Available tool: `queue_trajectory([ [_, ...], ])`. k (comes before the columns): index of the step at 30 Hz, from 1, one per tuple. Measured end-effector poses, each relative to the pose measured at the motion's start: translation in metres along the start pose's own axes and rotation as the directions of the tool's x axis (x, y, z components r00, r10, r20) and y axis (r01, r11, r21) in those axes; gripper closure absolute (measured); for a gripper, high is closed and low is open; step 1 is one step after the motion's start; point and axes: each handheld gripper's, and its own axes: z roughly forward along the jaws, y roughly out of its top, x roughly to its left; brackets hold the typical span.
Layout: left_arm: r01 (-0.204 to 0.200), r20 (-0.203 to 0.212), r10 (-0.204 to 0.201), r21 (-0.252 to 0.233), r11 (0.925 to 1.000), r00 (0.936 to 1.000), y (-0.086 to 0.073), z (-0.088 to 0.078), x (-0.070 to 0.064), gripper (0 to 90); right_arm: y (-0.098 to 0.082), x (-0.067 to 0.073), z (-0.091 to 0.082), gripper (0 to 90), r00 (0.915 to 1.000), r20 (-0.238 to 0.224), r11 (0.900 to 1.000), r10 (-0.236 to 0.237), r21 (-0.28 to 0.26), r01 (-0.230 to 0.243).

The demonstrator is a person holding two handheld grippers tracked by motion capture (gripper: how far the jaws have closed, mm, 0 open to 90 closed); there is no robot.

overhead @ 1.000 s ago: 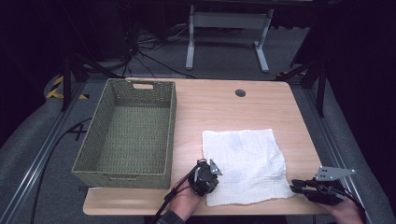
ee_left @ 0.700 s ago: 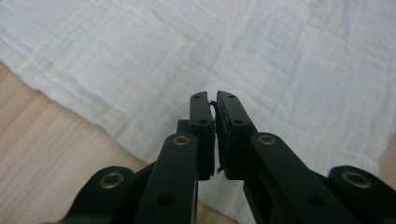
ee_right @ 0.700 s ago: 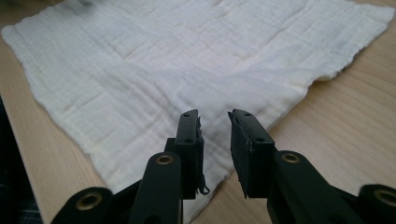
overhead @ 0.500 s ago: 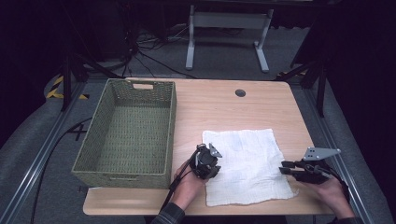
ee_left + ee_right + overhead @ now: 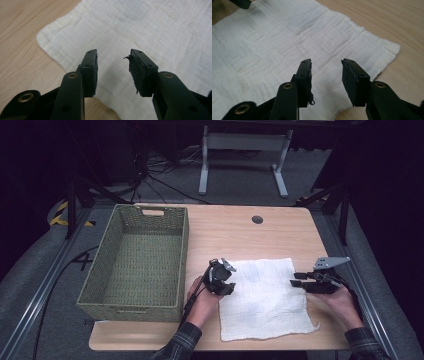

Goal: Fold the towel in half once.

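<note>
On the table, right of the basket, the cloth lies flat: light, limp, easily bunched. Both grippers, left and right, have just been opening, nothing between them. Best pinch its 2 far corners.

basket left, cloth right (likely flat)

Basket wall beside left tool

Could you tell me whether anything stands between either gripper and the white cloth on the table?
Nothing visible does. The left gripper and right gripper hang with jaws open, nothing between them, over opposite edges of the flat white cloth.
</note>
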Motion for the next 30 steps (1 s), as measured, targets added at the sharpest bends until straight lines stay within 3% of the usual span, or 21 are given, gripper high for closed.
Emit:
queue_trajectory([
  [2, -0.007, -0.019, 0.007, -0.009, 0.9999, 0.9998, 0.002, 0.001, 0.003, 58.5, 0.003, -0.003, 0.002, 60.3, 1.0, 0.008, 1.0, 0.001, 0.0, -0.001],
  [5, 0.016, -0.03, -0.017, -0.026, 0.9995, 0.9994, 0.004, 0.004, 0.009, 58.3, 0.012, -0.013, 0.011, 60.2, 0.9998, 0.019, 1.0, -0.001, 0.005, 0.001],
  [6, 0.011, -0.031, -0.011, -0.003, 0.9999, 0.9994, 0.006, 0.004, 0.013, 57.9, 0.014, -0.016, 0.013, 60.1, 0.9998, 0.022, 1.0, -0.003, 0.004, 0.003],
  [9, 0.037, -0.049, -0.038, -0.027, 0.999, 0.9981, 0.009, 0.006, 0.02, 57.5, 0.02, -0.024, 0.019, 59.9, 0.9993, 0.036, 1.0, -0.004, 0.014, 0.003],
  [12, 0.046, -0.083, -0.049, -0.035, 0.9983, 0.9953, 0.011, 0.009, 0.028, 57.6, 0.021, -0.03, 0.025, 60.4, 0.999, 0.044, 1.0, -0.001, -0.001, 0.001],
  [14, 0.055, -0.108, -0.056, -0.012, 0.9984, 0.9926, 0.014, 0.013, 0.035, 57.6, 0.019, -0.036, 0.03, 60.7, 0.9982, 0.059, 1.0, -0.003, 0.009, 0.002],
  [16, 0.067, -0.11, -0.07, -0.031, 0.9972, 0.9914, 0.016, 0.016, 0.04, 57.6, 0.017, -0.041, 0.033, 60.8, 0.9979, 0.064, 1.0, 0.012, 0.006, -0.013],
  [20, 0.061, -0.131, -0.063, -0.02, 0.9979, 0.9894, 0.02, 0.023, 0.044, 57.6, 0.015, -0.048, 0.039, 60.6, 0.9976, 0.068, 1.0, 0.011, 0.0, -0.011],
  [22, 0.05, -0.144, -0.052, -0.017, 0.9986, 0.9882, 0.021, 0.027, 0.045, 57.2, 0.019, -0.051, 0.043, 58.6, 0.9967, 0.081, 0.999, 0.004, 0.035, -0.006],
  [24, 0.058, -0.148, -0.059, -0.01, 0.9982, 0.9871, 0.023, 0.03, 0.046, 56.2, 0.024, -0.054, 0.045, 59.1, 0.996, 0.089, 1.0, 0.002, 0.016, -0.004],
  [26, 0.054, -0.161, -0.053, -0.002, 0.9985, 0.9854, 0.025, 0.033, 0.048, 54.5, 0.026, -0.057, 0.052, 58.4, 0.9945, 0.105, 0.998, -0.003, 0.057, -0.003],
  [30, 0.041, -0.16, -0.036, 0.028, 0.9988, 0.9865, 0.024, 0.041, 0.047, 54.1, 0.023, -0.062, 0.06, 58.3, 0.9938, 0.111, 0.997, -0.005, 0.073, -0.004],
])
